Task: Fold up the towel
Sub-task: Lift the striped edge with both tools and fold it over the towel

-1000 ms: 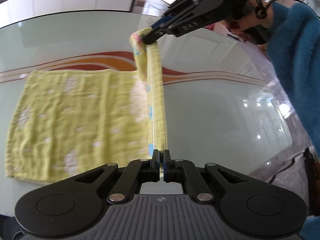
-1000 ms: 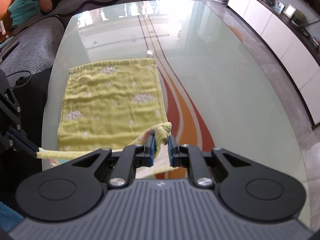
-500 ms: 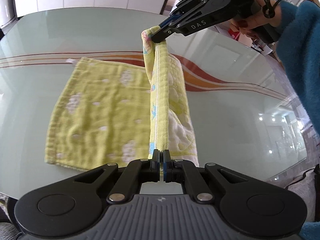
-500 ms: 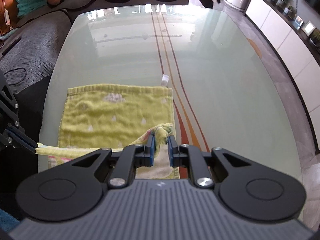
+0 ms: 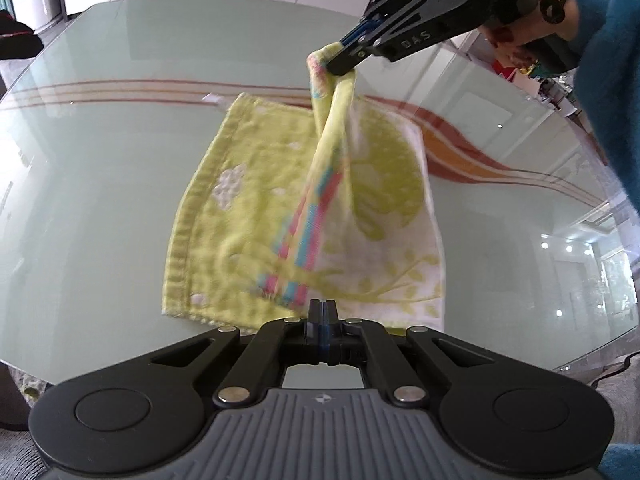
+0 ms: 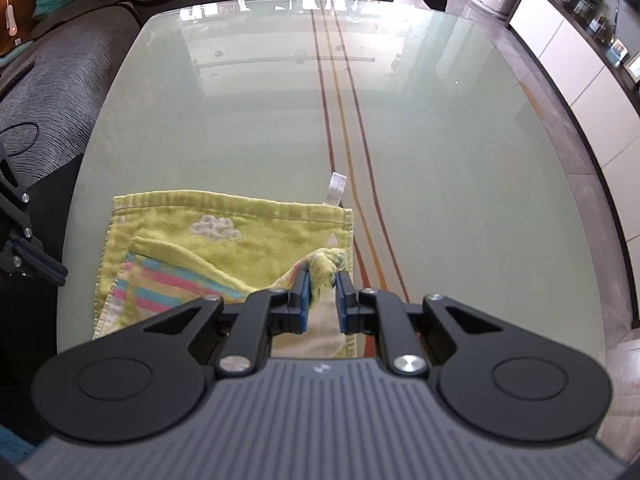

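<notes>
The left gripper (image 5: 322,312) and the right gripper (image 5: 340,66) each pinch a corner of the yellow towel (image 5: 248,200), its lifted edge stretched between them above the half lying flat on the glass table (image 5: 100,160).

The towel (image 5: 256,184) is showing yellow-green with white cloud motifs on one face; the turned-over face is showing white with green leaf print and a pink, blue and yellow striped band. The table (image 6: 440,140) is showing pale green glass crossed by red, orange and brown lines. A sleeve (image 5: 608,80) is showing teal.
</notes>
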